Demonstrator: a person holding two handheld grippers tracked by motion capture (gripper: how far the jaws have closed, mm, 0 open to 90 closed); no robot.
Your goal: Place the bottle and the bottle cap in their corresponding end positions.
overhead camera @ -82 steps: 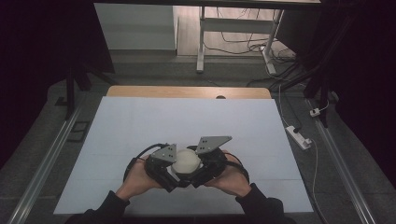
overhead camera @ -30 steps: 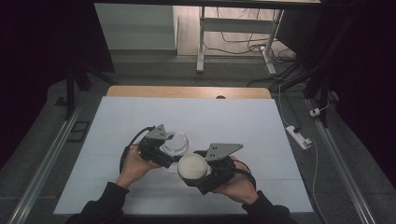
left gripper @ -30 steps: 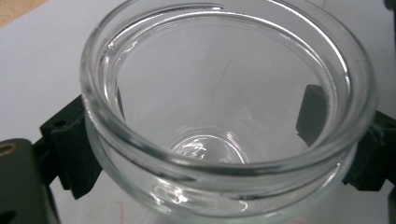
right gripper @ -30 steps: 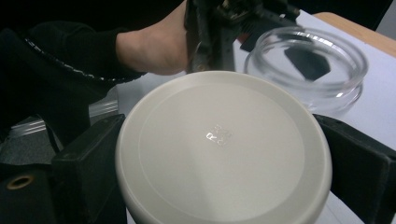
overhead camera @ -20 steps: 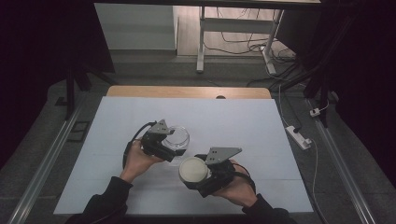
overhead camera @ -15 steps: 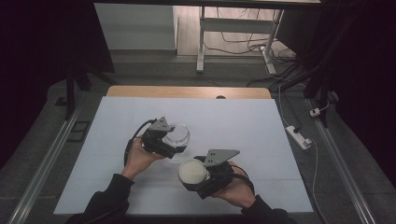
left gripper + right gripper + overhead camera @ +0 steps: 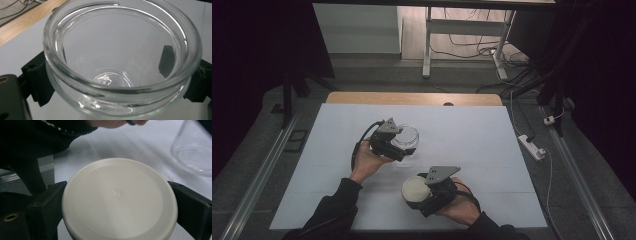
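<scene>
A clear, empty glass jar (image 7: 405,138) (image 7: 117,62) stands upright in the middle of the white table top (image 7: 472,135). My left gripper (image 7: 399,145) (image 7: 117,72) is shut on it, one black jaw on each side just under the rim. Nearer the front edge my right gripper (image 7: 417,194) (image 7: 120,202) is shut on a round cream lid (image 7: 414,190) (image 7: 119,199), held at its edges with the flat top facing up. The jar (image 7: 193,155) also sits at the upper right of the right gripper view. Lid and jar are apart.
The white sheet covers the table; a wooden strip (image 7: 412,98) runs along its far edge. A power strip (image 7: 530,146) and cables lie on the floor at the right. A metal stand (image 7: 428,40) rises beyond the table. A dark sleeve (image 7: 50,135) fills the upper left of the right gripper view.
The two grippers were together at the front with lid on jar. They have since parted: the left one carried the jar up and left, the right one drew the lid towards the front edge.
</scene>
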